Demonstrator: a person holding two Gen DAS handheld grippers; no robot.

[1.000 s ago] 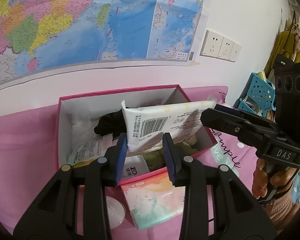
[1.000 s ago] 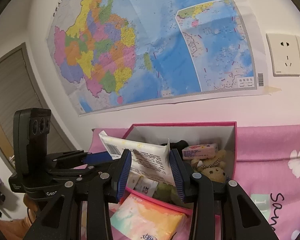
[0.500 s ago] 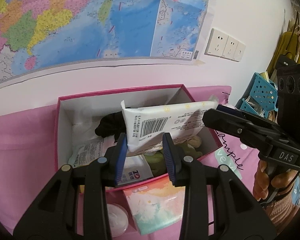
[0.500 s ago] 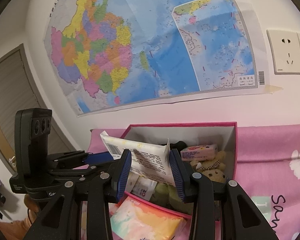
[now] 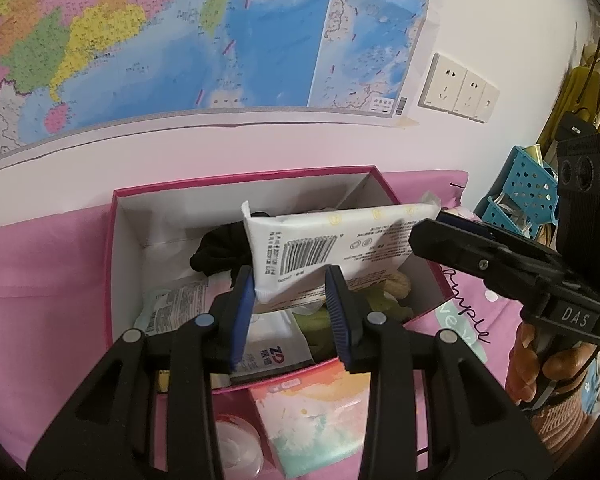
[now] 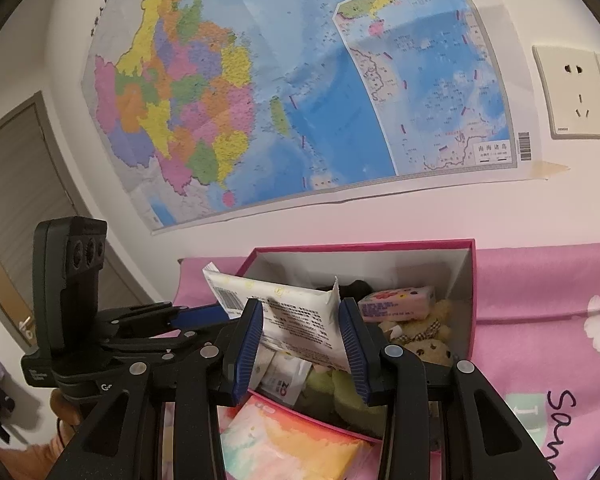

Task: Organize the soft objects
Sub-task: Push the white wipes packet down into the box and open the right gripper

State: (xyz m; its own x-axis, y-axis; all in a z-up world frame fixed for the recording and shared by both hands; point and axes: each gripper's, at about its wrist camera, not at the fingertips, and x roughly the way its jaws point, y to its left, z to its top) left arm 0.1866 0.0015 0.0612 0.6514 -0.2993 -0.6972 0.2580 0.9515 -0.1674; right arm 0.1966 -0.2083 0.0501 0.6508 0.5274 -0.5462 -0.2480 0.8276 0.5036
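Both my tools, left tool (image 5: 290, 312) and right tool (image 6: 302, 346), grip the wipes pack (image 5: 340, 240) by its ends; it's light, floppy, slick film, so I pinch the seams.

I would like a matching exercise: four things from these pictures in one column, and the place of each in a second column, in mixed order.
Things:
1. white wipes pack with a barcode
2. small brown teddy bears
3. pastel tissue pack with orange and green print
4. white wall sockets

Places:
A. on the pink cloth, in front of the box
B. on the wall, right of the map
C. held above the pink cardboard box by both hand-held grippers
D. inside the box, at its right end

Pairs: 1-C, 2-D, 3-A, 4-B
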